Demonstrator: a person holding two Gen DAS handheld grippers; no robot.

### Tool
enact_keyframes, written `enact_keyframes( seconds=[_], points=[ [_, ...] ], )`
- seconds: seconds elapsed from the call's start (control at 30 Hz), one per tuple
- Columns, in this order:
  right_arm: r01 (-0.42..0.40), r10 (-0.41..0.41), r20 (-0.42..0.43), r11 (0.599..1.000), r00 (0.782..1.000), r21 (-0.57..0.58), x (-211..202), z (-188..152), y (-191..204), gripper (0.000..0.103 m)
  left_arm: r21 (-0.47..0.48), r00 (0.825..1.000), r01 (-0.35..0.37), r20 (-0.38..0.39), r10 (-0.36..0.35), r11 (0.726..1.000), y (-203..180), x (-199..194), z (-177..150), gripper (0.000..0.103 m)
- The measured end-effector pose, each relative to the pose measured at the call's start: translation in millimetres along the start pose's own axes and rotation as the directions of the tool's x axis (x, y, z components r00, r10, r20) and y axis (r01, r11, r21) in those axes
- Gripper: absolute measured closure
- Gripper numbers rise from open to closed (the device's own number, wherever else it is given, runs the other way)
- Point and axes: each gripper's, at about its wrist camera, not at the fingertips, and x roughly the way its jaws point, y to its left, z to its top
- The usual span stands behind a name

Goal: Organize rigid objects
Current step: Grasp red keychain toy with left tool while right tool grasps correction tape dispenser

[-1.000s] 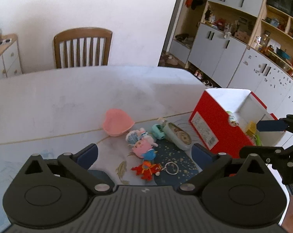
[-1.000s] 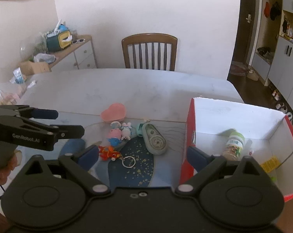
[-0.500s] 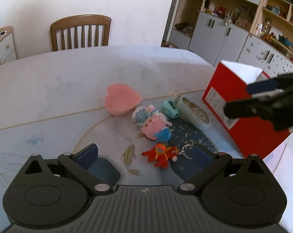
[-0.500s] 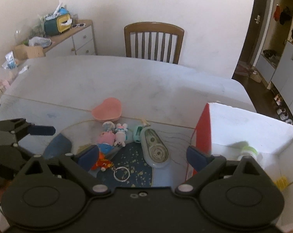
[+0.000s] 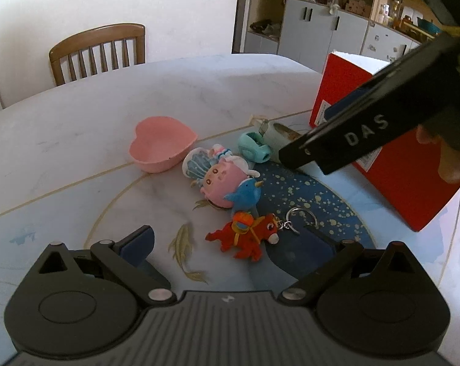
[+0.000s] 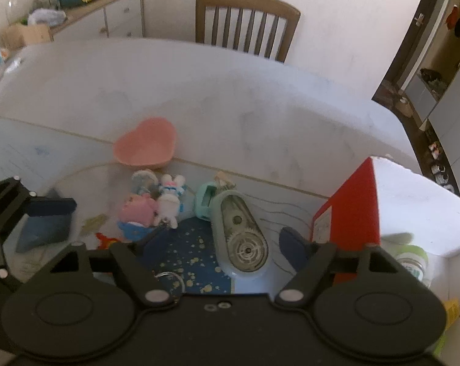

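A pale marble-patterned table (image 5: 77, 116) with a blue, gold-speckled round motif is seen from two hand-held tongs pointed down at it. A pink heart-shaped plastic dish (image 5: 161, 143) is taken as the landmark. Just in front of the dish, a cluster of small toy keychains is lying: a pink round-faced figure (image 5: 221, 183), a blue horned figure (image 5: 245, 195) touching it, and, nearer the camera, a red horse figure (image 5: 245, 236) with a metal key ring (image 5: 301, 216) beside it. To the right of the dish, a small mint-green tape dispenser (image 5: 254, 149) is seen, and touching it a pale grey-green correction tape roller (image 6: 240, 228) is lying flat on the table. Farther right of the dish, an open red cardboard box with a white inside (image 6: 352, 213) is standing; a white bottle with a green label (image 6: 413, 259) is seen inside it, blurred. The left tongs (image 5: 230, 241) are held wide apart above the red horse figure, with nothing pressed between the pads. The right tongs (image 6: 221, 244) have just been closing and are now held at a middling width around the correction tape roller, whose near end lies between the blue pads; contact with the pads cannot be made out. A wooden slat-backed chair (image 6: 246, 21) is standing behind the table, beyond the dish.
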Motion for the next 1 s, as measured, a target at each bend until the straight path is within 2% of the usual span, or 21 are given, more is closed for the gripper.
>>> enact_keyframes(
  seconds=[0.07, 0.23, 0.37, 0.5, 0.7, 0.87, 1.0],
  points=[
    [0.006, -0.006, -0.015, 1.000, 1.000, -0.011, 6.3, 4.1, -2.3, 0.030, 0.006, 1.000, 0.001, 0.000, -0.001, 1.000, -0.2, 2.8, -0.5, 0.002],
    [0.013, -0.015, -0.045, 0.999, 0.999, -0.047, 19.8, 9.0, -3.8, 0.035, 0.045, 1.000, 0.008, 0.005, -0.008, 0.999, -4.3, 5.2, -1.3, 0.020],
    [0.001, -0.006, -0.069, 0.997, 0.998, -0.073, 27.6, 9.9, -4.9, 0.038, 0.074, 1.000, 0.007, 0.012, -0.007, 0.997, -6.9, 5.4, -2.1, 0.024],
    [-0.002, -0.008, -0.109, 0.996, 0.994, -0.087, 37.2, 12.4, -3.8, 0.038, 0.110, 1.000, -0.016, 0.018, 0.014, 0.994, -11.5, 6.4, -3.0, 0.031],
    [0.008, -0.022, -0.133, 0.995, 0.991, -0.102, 48.4, 16.8, 1.2, 0.039, 0.123, 1.000, -0.005, 0.023, 0.002, 0.992, -14.6, 5.1, -2.9, 0.043],
    [0.028, -0.043, -0.137, 0.994, 0.990, -0.105, 53.6, 17.6, 4.0, 0.048, 0.126, 1.000, 0.004, 0.027, -0.007, 0.992, -14.9, 3.7, -3.9, 0.049],
    [0.034, -0.047, -0.132, 0.995, 0.990, -0.099, 53.7, 15.9, 2.9, 0.055, 0.126, 1.000, 0.003, 0.025, -0.006, 0.992, -15.7, 3.6, -3.6, 0.050]
  ],
)
